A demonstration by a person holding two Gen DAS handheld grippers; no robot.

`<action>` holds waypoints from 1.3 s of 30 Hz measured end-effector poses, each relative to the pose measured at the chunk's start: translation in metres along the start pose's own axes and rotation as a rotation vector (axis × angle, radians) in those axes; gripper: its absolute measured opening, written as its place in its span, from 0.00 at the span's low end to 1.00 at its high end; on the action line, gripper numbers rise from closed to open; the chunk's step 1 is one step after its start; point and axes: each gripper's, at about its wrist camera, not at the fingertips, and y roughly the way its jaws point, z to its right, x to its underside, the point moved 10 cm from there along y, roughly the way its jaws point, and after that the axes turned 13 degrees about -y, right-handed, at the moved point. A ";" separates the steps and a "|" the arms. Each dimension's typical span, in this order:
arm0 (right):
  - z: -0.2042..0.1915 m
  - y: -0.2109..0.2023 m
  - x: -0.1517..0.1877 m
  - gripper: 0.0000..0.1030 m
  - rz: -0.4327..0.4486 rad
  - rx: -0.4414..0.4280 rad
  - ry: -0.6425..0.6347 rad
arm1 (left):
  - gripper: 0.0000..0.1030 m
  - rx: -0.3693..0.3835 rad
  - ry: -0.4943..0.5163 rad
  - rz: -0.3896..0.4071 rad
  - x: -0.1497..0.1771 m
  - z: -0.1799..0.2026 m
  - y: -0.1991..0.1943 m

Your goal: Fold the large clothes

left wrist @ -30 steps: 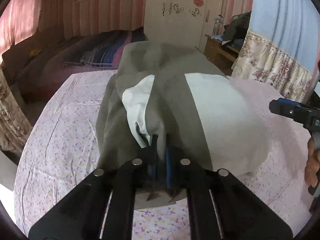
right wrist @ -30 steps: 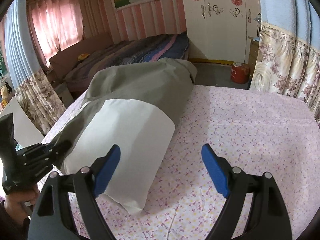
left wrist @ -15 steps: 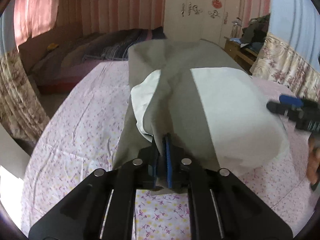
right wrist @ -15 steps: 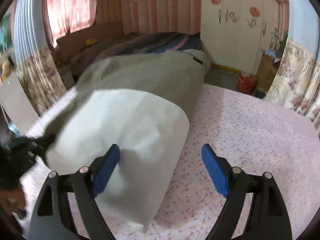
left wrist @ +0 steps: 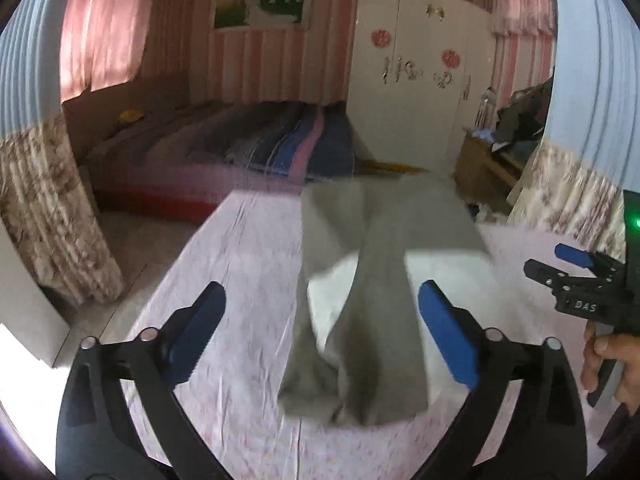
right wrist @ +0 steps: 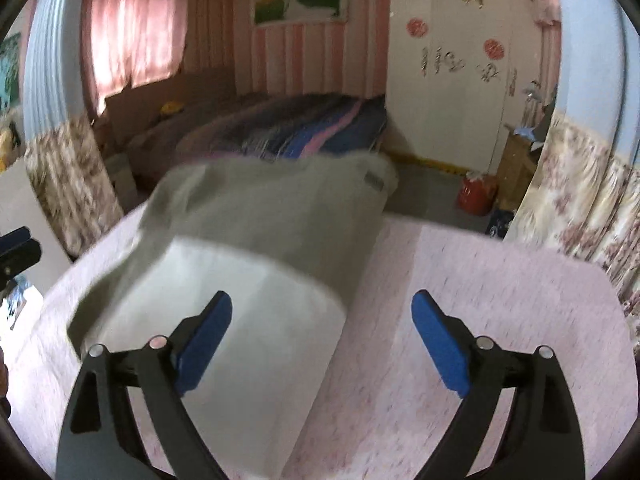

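A grey and white garment (left wrist: 380, 312) lies lengthwise on the pink flowered table cover (left wrist: 240, 280), its near end folded into a grey strip over the white part. My left gripper (left wrist: 320, 332) is open and empty, above the garment's near end, one blue pad on each side of it. In the right wrist view the garment (right wrist: 256, 280) fills the left half, grey at the far end, white near. My right gripper (right wrist: 320, 340) is open and empty over the garment's right edge. The right gripper also shows in the left wrist view (left wrist: 576, 268).
A bed with a striped blanket (left wrist: 288, 148) stands behind the table. A white wardrobe (left wrist: 416, 80) is at the back, a wooden dresser (left wrist: 488, 168) and flowered curtains (left wrist: 576, 196) on the right. A red container (right wrist: 476, 196) sits on the floor.
My left gripper has opened and let go of the garment, which dropped flat on the table. Both grippers have lifted and pulled back a little.
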 end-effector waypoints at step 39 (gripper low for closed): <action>0.041 0.136 -0.036 0.98 -0.102 0.096 0.116 | 0.86 -0.098 0.059 -0.150 -0.038 0.011 0.198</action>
